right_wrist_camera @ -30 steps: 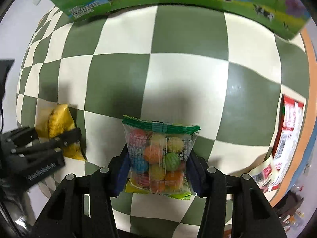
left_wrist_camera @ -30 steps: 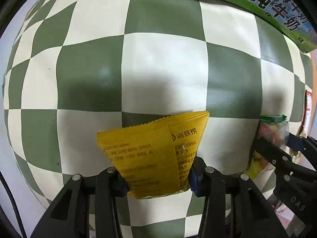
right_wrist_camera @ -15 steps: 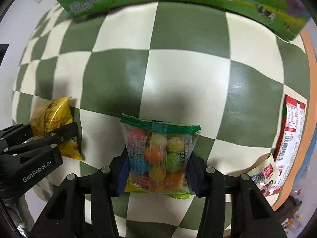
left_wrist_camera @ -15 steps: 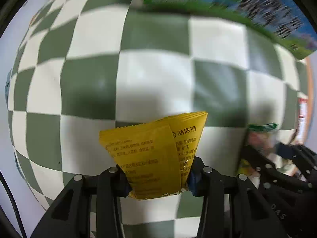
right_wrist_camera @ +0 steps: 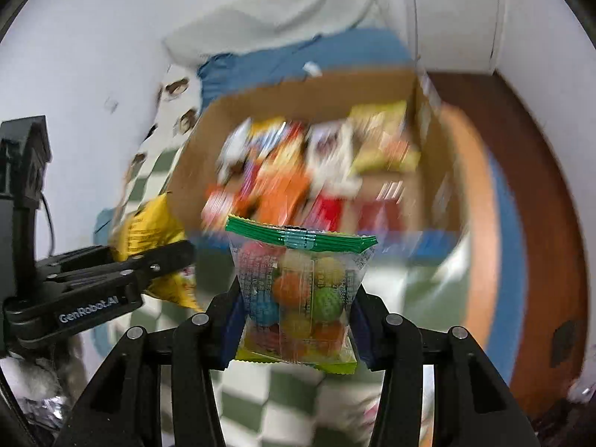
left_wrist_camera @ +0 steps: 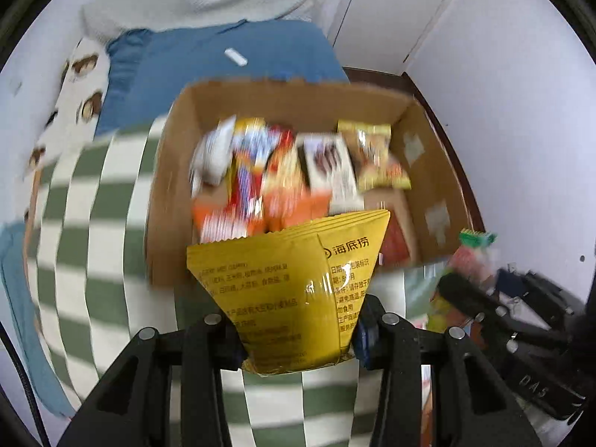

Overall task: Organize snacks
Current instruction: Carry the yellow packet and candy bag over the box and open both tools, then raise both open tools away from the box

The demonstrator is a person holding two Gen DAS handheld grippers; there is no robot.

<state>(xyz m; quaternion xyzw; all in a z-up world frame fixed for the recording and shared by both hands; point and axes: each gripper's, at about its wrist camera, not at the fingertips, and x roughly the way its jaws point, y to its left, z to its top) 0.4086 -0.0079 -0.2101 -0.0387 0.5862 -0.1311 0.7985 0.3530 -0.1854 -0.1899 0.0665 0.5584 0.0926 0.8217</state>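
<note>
My left gripper (left_wrist_camera: 296, 329) is shut on a yellow snack packet (left_wrist_camera: 290, 283) and holds it up in front of an open cardboard box (left_wrist_camera: 175, 171). The box holds several snack packs (left_wrist_camera: 283, 171). My right gripper (right_wrist_camera: 294, 329) is shut on a clear bag of coloured candy balls (right_wrist_camera: 296, 298) with a green top seal, also held before the box (right_wrist_camera: 193, 171). The right gripper shows at the lower right of the left wrist view (left_wrist_camera: 465, 294); the left gripper shows at the left of the right wrist view (right_wrist_camera: 149, 264). Both views are motion-blurred.
The box stands on a green-and-white checkered cloth (left_wrist_camera: 82, 223). Behind it lie a blue blanket (left_wrist_camera: 231, 56) and a white pillow. White walls and a door stand at the back right. A brown floor (right_wrist_camera: 521, 186) shows at the right.
Both grippers have swung up from looking down at the checkered cloth to facing the open box. Each still holds its packet.
</note>
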